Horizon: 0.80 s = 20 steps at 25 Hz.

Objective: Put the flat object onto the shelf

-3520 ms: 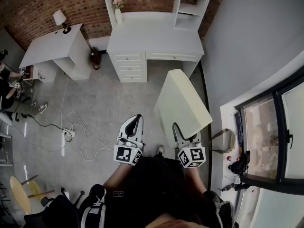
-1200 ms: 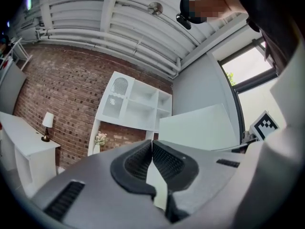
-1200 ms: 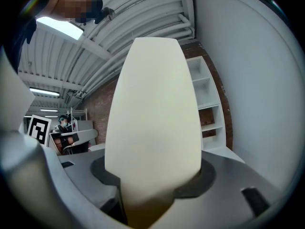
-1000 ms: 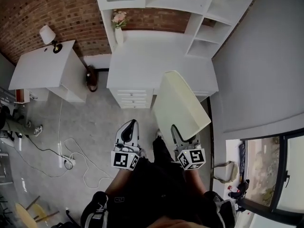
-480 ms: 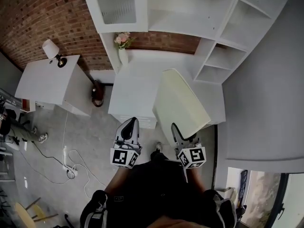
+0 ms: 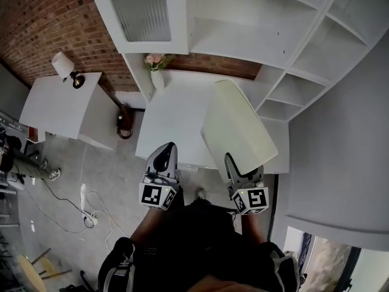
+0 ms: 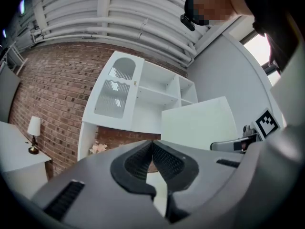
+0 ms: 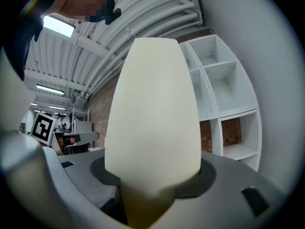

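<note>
Red brick wall (image 6: 36,17) at back. White side table (image 6: 51,111) against it, lamp (image 6: 61,63) at its corner. Vase of pink flowers (image 6: 157,73) upright on white desk (image 6: 173,126). Dark bag (image 6: 123,121) on grey floor (image 6: 115,175) between table and desk; cables (image 6: 81,163) and power strip (image 6: 83,194) nearby

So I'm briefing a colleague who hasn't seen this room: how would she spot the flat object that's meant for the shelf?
Find the white desk-and-shelf unit against the red brick wall. In front of it, the right tongs clamp the lower edge of a pale cream flat rectangular panel, held up at a tilt. It is the only cream thing among white furniture.
</note>
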### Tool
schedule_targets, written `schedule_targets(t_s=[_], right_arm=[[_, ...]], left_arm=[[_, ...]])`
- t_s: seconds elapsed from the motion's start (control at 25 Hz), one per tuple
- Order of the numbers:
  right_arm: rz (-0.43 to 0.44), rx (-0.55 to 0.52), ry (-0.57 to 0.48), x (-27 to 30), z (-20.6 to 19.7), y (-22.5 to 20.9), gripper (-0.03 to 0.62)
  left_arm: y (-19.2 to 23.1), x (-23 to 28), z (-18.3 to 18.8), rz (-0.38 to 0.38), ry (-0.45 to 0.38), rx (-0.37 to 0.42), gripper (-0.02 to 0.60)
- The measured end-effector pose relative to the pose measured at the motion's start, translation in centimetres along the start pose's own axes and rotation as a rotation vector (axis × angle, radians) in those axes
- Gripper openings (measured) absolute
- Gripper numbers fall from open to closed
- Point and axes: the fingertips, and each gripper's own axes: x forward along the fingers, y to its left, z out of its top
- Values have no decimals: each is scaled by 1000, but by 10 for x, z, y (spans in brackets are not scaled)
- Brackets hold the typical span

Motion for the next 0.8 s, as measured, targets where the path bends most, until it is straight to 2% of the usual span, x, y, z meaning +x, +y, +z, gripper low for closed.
schedule_targets(t_s=[0.24,0.4,0.48,0.6,0.68,0.72,0.8], right_arm=[[-63,-119,-9,29,35,-3,287],[-91,-246,-56,51,82,1,287],[-94,-350,-97,63,107,6,287],[-129,-584,-157,81,145,15,287],[-199,-711,-218,96,169,17,287],[-250,-758,-218,103,173,14,287],[-347,-869,-135,117,165,1,287]], left_arm=[[28,48,-8,-60,0,-38,11],[49,77,-7,-86,-16,-40,11],[58,87,-9,-96,-12,-42,11],[69,96,-8,-108,-9,-23,11],[78,102,-9,-101,-6,-31,11],[82,105,-11,-101,-5,-38,11],[88,111,-11,-108,-6,-43,11]])
